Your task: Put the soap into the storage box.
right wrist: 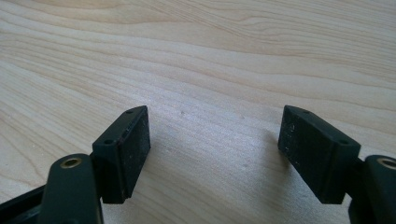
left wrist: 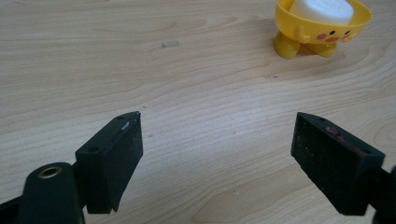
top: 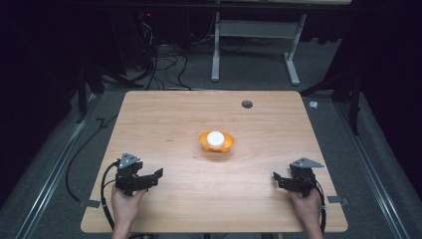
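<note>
A small yellow-orange bowl [top: 216,141] with stubby feet and a painted face stands near the middle of the wooden table [top: 164,114]. A white rounded object [top: 215,137] lies inside it. My left gripper [top: 155,178] rests low near the front left of the table, held by a hand, open with bare wood between its jaws. In the left gripper view the gripper [left wrist: 218,116] points at the table, with the bowl [left wrist: 322,32] and the white object [left wrist: 322,10] far off at the upper right. My right gripper [top: 277,179] sits at the front right, open and empty; the right gripper view has this gripper [right wrist: 215,109] over plain wood.
A dark round hole [top: 247,104] sits near the table's far edge. A tiny scrap [left wrist: 170,44] lies on the wood ahead of the left gripper. Beyond the table, cables [top: 161,64] trail over the floor beside a white desk frame [top: 254,35].
</note>
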{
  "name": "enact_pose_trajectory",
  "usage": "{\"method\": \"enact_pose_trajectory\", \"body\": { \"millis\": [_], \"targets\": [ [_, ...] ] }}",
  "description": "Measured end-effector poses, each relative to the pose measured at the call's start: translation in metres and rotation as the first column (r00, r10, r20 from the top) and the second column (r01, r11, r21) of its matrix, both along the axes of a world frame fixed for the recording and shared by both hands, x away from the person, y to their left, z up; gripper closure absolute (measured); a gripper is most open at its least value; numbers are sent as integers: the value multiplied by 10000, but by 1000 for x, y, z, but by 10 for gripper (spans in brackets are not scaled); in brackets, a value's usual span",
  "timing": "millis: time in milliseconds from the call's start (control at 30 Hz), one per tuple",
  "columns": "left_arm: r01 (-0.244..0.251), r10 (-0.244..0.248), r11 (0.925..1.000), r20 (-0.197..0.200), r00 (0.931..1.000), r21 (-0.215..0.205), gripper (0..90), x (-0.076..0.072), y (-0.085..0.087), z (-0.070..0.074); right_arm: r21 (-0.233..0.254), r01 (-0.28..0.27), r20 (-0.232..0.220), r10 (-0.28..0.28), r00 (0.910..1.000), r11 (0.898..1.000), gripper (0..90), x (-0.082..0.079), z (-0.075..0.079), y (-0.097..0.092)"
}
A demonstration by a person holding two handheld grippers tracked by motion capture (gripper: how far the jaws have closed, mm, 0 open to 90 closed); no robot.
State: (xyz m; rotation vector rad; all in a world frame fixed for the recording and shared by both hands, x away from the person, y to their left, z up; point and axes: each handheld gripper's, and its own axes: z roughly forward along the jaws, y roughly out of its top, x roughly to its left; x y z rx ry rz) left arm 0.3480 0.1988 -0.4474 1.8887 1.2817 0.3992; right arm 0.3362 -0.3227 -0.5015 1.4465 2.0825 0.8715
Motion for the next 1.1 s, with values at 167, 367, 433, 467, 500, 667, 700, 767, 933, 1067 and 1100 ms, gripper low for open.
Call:
{"method": "enact_pose_trajectory", "body": {
  "millis": [167,367,433,467,500,667,700,767,933,1067,1100],
  "targets": [
    [-114,114,9999,5,9999,63,173,0,-1,-7,31,15,-23,-15,10000,10000,260,0,0,0],
    [-209,210,9996,-69,9998,211,171,1,-1,-15,26,11,-24,-11,10000,10000,260,0,0,0],
    [-234,236,9993,-47,9997,293,171,1,-1,-18,22,9,-22,-8,10000,10000,260,0,0,0],
    [-252,255,9988,-60,9997,416,171,1,-1,-19,22,8,-20,-8,10000,10000,260,0,0,0],
    [-276,278,9985,-54,9996,480,171,1,-1,-21,20,7,-20,-7,10000,10000,260,0,0,0],
    [-330,341,9967,-131,9993,745,164,3,-1,-30,31,15,-31,-15,10000,10000,260,0,0,1],
    [-369,380,9959,-117,9992,831,163,3,-1,-31,28,9,-28,-9,10000,10000,260,0,0,1],
    [-430,442,9955,-130,9989,844,161,4,-1,-34,22,9,-23,-9,10000,10000,260,0,0,0],
    [-502,522,9933,-174,9985,1045,160,6,-3,-40,19,8,-22,-8,10000,10000,260,0,0,1],
    [-499,532,9880,-189,9984,1463,160,9,-6,-45,35,29,-27,-29,10000,10000,260,0,0,1],
    [-502,538,9872,-203,9983,1511,160,10,-7,-46,30,22,-25,-22,10000,10000,260,0,0,1]
  ]
}}
